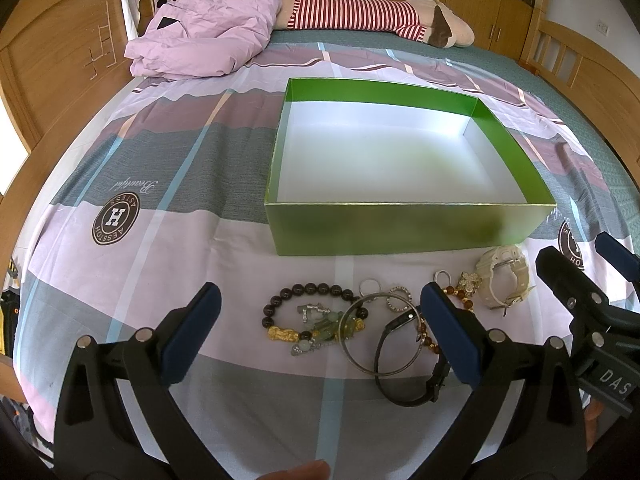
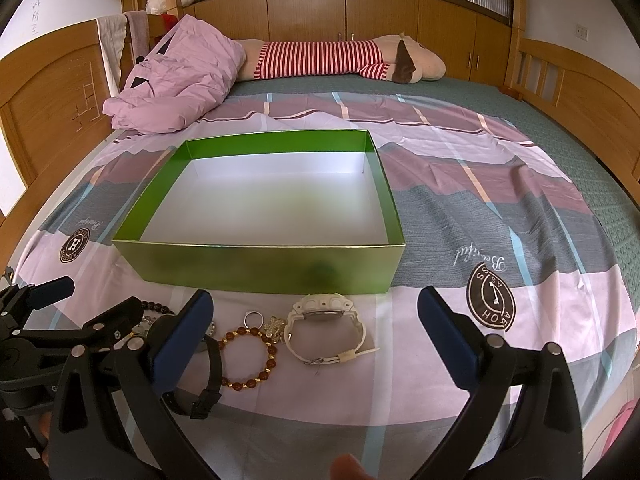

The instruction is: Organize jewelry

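**Jewelry loose on bedsheet, box empty**

Left gripper [image 1: 320, 320] wide open, nothing held, over dark bead bracelet [image 1: 308, 300] & silver bangle [image 1: 376, 336]. Right gripper [image 2: 316, 320] wide open, empty, over white watch [image 2: 326, 328], amber bracelet [image 2: 250, 360] at 9 o'clock. Green box [image 1: 404, 228] at 12, past both.

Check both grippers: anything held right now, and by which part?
Nothing is held. The left gripper and right gripper are both open, hovering over the jewelry. The white watch and dark bead bracelet lie untouched on the bedsheet.
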